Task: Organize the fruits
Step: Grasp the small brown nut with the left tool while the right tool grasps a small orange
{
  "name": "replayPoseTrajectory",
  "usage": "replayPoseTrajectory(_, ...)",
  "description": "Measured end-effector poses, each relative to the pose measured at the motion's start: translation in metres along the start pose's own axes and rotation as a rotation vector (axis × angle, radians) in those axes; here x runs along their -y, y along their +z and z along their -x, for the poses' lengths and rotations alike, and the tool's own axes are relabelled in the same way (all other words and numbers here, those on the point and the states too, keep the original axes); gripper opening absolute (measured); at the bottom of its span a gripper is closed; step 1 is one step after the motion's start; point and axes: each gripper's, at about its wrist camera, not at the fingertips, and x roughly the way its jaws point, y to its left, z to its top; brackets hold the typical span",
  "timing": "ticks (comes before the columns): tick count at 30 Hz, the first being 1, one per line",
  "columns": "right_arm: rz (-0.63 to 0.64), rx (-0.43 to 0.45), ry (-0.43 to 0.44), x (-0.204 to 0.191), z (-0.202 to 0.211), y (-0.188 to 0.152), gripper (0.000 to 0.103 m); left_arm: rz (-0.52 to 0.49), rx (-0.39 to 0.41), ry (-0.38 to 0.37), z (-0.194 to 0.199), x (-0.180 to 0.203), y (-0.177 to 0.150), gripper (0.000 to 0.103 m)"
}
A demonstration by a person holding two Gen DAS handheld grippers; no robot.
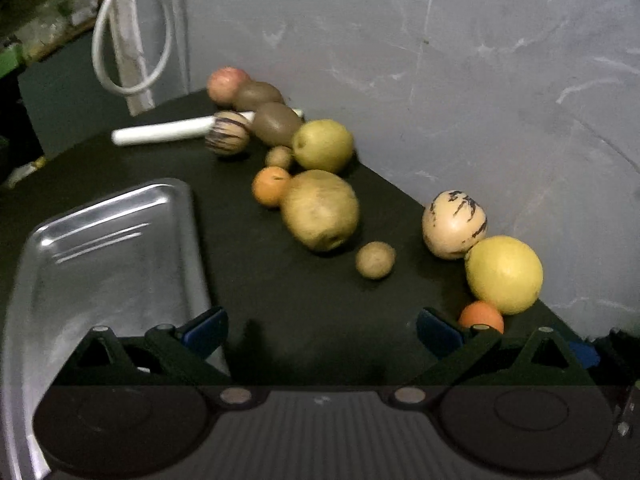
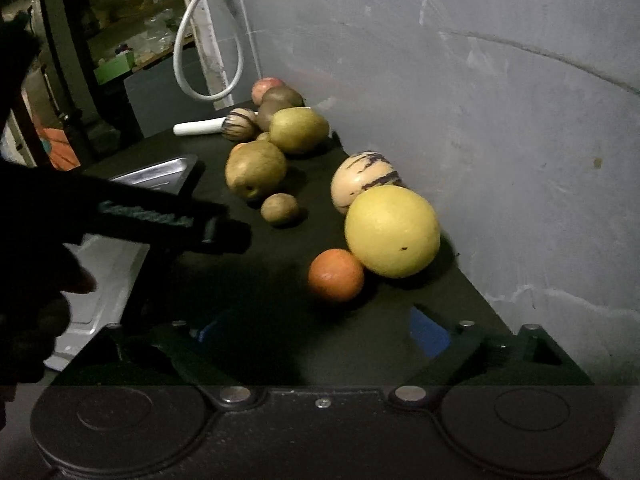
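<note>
Both tools gape empty: right tool point(image 2: 320, 332) faces the small round orange fruit point(image 2: 336, 275); left tool point(image 1: 322, 330) beside the shiny steel tray point(image 1: 120, 216), likely its destination.

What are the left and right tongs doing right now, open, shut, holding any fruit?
Left tongs: open, holding nothing.
Right tongs: open, holding nothing; orange just ahead.

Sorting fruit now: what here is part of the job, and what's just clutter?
Job: tray, yellow citrus, oranges, striped melons, pears, kiwis, apple.
Clutter: white tube, cable loop.
</note>
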Motion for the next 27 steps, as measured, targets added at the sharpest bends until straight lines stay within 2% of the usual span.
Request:
replayPoseTrajectory(7,-0.022,0.009,-0.007,0.008,-0.011,0.007,0.075,0.023,-0.027,-0.030,-0.026,0.008,0.015,0.098)
replayPoseTrajectory(13,-0.017,0.029,-0.013,0.008,-0.014,0.007,0.066,0.060,-0.043,-0.057,-0.036,0.013,0.018,0.079)
replayPoseTrajectory(17,-0.029,0.033,-0.010,0.009,-0.014,0.007,0.056,0.088,-0.053,-0.080,-0.039,0.015,0.019,0.063)
replayPoseTrajectory(19,-0.038,0.035,-0.005,0.009,-0.013,0.006,0.055,0.094,-0.046,-0.080,-0.039,0.016,0.020,0.061)
replayPoseTrajectory(22,-0.039,0.039,0.000,0.007,-0.011,0.003,0.053,0.117,-0.045,-0.090,-0.041,0.015,0.023,0.053)
replayPoseTrajectory(24,-0.048,0.043,-0.003,0.006,-0.011,0.003,0.050,0.122,-0.047,-0.086,-0.042,0.014,0.025,0.042)
replayPoseTrajectory(27,-0.061,0.048,-0.010,0.004,-0.013,0.005,0.044,0.128,-0.046,-0.087,-0.043,0.013,0.027,0.033)
